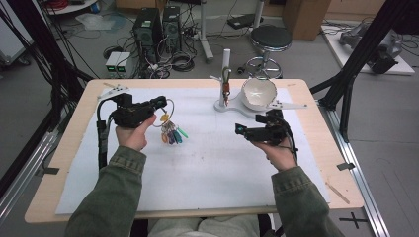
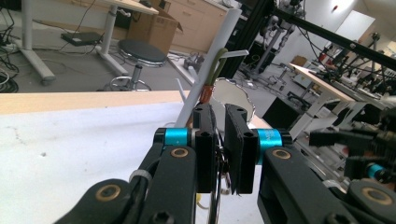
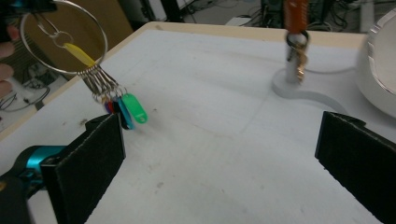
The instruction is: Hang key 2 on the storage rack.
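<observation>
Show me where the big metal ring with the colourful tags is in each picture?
High view: the key ring hangs from the left tongs, left of centre, its tags dangling below.
Left gripper view: bottom centre, a sliver of the ring pinched between the jaws.
Right gripper view: top left, the ring, tags below.
Shared landmark: the white hook stand.
</observation>
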